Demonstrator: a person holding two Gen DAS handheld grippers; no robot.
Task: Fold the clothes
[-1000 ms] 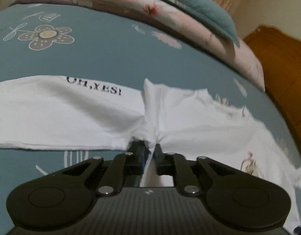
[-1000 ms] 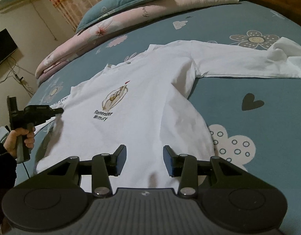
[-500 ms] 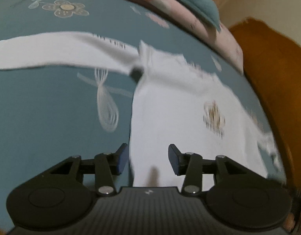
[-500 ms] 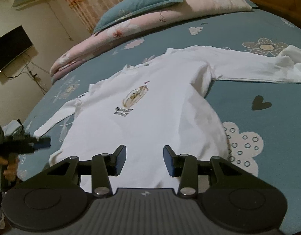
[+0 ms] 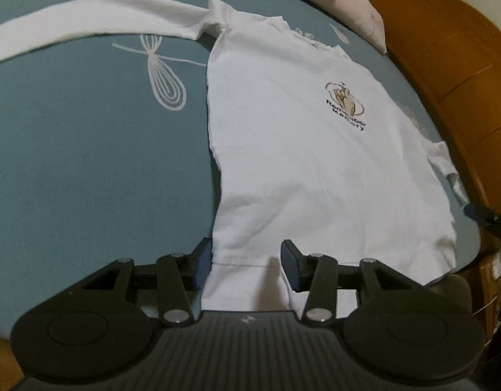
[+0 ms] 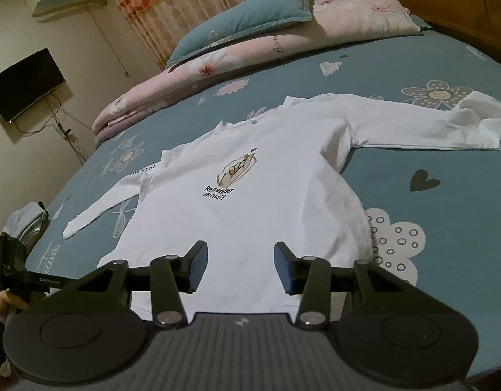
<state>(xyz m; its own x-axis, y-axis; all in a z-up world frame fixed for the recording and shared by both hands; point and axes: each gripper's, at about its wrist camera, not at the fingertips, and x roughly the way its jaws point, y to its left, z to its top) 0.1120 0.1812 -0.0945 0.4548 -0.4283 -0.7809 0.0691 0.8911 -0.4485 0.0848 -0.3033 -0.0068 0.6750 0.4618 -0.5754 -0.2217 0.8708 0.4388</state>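
A white long-sleeved cotton shirt with a small beige hand print and dark lettering on its chest lies spread flat, face up, on a bed covered by a teal sheet printed with flowers and hearts. Its hem lies at the near edge of the bed and its collar points toward the far edge, where a folded pink floral quilt and a teal pillow are stacked. One sleeve stretches toward the bed's right edge, its cuff bunched; the other slants toward the left edge.

The left gripper hangs over the shirt's hem at its left bottom corner, its jaws apart with cloth seen between them but nothing clamped. The right gripper hangs over the hem nearer the middle, its jaws opening and gripping nothing, cloth below them. At the left edge of the right wrist view, a hand holds the left gripper's handle.
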